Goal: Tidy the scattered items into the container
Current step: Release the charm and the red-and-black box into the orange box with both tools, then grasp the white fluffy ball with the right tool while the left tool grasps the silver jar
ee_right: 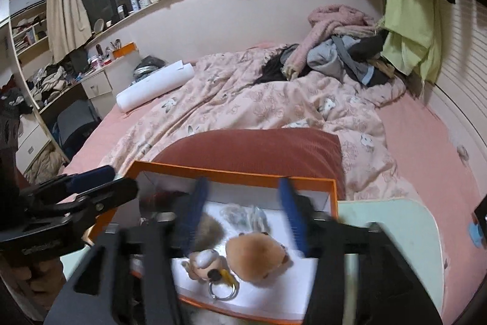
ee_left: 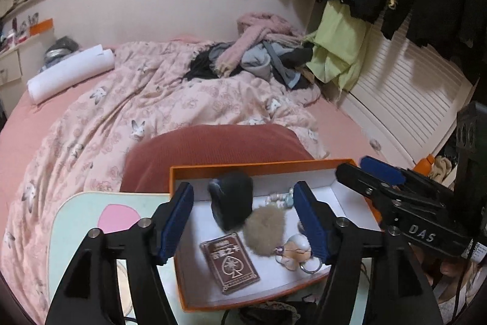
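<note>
An orange box [ee_left: 261, 165] with a white inside sits on a mint-green table [ee_left: 76, 218]. In it lie a black pouch [ee_left: 232, 200], a beige fur pompom [ee_left: 264, 229], a brown card pack [ee_left: 229, 262], a small doll keychain [ee_left: 296, 252] and pale beads [ee_left: 280, 198]. My left gripper [ee_left: 243, 194] hovers open over the box with nothing between its pads. The right wrist view is blurred. There my right gripper [ee_right: 243, 203] stands open above the box [ee_right: 231, 172], over a brown plush keychain [ee_right: 255, 256], the doll [ee_right: 205, 262] and a key ring [ee_right: 223, 290]. Neither gripper holds anything.
A red cushion [ee_left: 213, 142] lies just behind the box, on a bed with a pink floral quilt [ee_left: 137, 99]. Further back are a clothes pile [ee_left: 261, 57] and a white paper roll [ee_left: 70, 73]. White slatted panels [ee_left: 404, 93] run along the right. A cluttered desk [ee_right: 61, 81] stands at the left.
</note>
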`<state>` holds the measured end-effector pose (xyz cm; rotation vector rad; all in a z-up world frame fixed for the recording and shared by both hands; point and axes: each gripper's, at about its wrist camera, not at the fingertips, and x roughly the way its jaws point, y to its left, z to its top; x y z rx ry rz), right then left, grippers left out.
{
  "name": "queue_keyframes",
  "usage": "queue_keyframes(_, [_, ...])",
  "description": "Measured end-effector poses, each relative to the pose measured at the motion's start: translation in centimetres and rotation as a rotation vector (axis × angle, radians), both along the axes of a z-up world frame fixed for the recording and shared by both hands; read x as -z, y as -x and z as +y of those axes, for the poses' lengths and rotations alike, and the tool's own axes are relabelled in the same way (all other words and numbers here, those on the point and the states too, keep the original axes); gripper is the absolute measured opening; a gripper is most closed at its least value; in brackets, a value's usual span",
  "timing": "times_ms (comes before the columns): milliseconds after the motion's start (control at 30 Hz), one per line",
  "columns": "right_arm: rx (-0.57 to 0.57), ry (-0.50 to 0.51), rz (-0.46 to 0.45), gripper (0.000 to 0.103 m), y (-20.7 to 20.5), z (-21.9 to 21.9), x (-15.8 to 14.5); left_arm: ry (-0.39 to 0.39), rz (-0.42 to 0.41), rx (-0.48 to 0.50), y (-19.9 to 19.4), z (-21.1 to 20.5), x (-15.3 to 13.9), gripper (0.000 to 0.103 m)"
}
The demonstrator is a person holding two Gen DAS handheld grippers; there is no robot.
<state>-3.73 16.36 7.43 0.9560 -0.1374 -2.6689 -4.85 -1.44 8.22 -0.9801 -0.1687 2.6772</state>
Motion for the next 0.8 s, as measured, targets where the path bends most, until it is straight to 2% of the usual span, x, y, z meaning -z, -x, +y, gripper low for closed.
queue_keyframes(300, [0.037, 0.068, -0.020, 0.064, -0.6, 1.9, 0.4, 0.006, -0.019, -0.013, -1.3, -0.9, 0.3, 0.068])
queue_keyframes(533, [-0.032, 0.081, 0.023, 0.064, -4.6, 1.7, -0.3, 0.030, -0.030, 0.001, -6.0, -1.7, 0.9, 0.074])
queue_keyframes(667, [-0.068, 0.007, 0.011, 0.064, -7.7, 0.9, 0.9, 0.064, -0.094, 0.038, -9.4, -1.9, 3.0, 0.074])
queue_keyframes(800, [-0.057, -0.053, -0.041, 0.064, -10.2, 0.7, 3.2, 0.103, -0.195, 0.035, -11.4, -1.8, 6.3, 0.074])
